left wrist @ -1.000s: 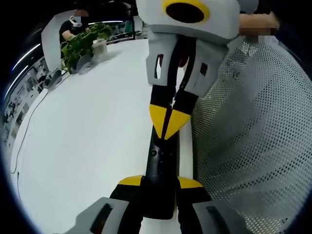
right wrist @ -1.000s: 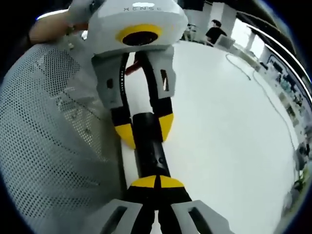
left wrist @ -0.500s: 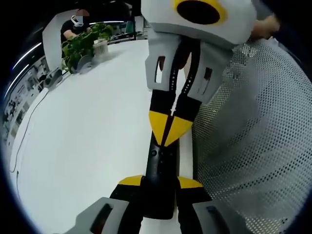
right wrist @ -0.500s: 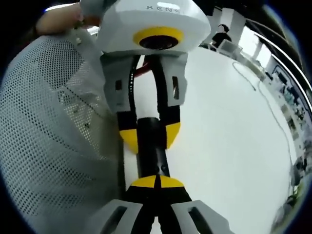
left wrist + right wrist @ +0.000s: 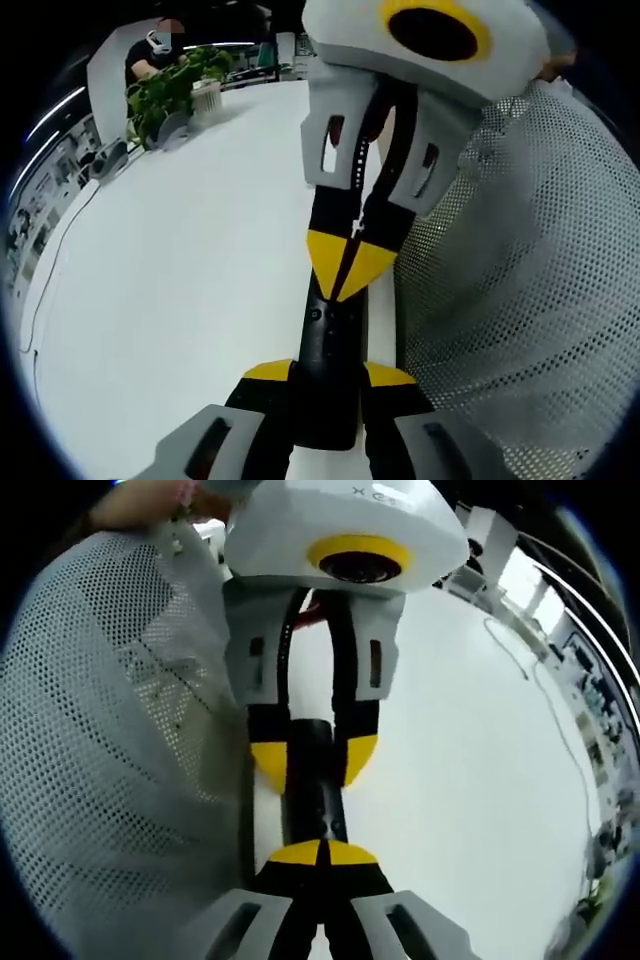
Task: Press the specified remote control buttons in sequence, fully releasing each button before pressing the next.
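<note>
The black remote control [image 5: 327,365] lies held above the white bench [image 5: 180,290], its long axis running straight ahead of the left tool [image 5: 328,374], whose jaws are clenched on its near end. The right tool [image 5: 345,262] comes in from the far end, facing the left, jaws pressed together with their yellow tips meeting on the remote's upper face just beyond a small round button [image 5: 316,314]. Any next press, I judge, falls to the right tool, sliding along that axis.

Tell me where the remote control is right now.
The black remote control is clamped at its near end by the left gripper, low in the left gripper view. The right gripper presses shut tips on its far end, above the white table.
</note>
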Tool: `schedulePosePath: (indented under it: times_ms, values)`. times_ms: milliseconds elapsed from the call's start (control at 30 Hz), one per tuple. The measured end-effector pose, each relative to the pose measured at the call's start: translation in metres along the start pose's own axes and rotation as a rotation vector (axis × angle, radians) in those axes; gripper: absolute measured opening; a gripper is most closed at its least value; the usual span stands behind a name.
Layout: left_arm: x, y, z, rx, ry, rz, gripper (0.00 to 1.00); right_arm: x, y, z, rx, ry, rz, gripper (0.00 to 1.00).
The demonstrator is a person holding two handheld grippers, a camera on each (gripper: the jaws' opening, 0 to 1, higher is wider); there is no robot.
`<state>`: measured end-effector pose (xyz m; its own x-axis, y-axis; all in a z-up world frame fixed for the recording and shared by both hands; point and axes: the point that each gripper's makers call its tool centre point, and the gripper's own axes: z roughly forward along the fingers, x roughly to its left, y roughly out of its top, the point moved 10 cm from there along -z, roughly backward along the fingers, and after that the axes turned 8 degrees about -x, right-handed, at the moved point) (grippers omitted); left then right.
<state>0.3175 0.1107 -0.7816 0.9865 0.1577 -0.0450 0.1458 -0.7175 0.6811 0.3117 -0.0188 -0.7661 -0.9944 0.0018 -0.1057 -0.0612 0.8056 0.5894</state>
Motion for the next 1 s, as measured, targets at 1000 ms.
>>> schedulePosePath:
  times_ms: [1000]
  values:
    - [0.001, -0.001, 0.000, -0.006, 0.000, 0.000, 0.25, 0.015, 0.010, 0.009, 0.053, 0.069, -0.420, 0.00]
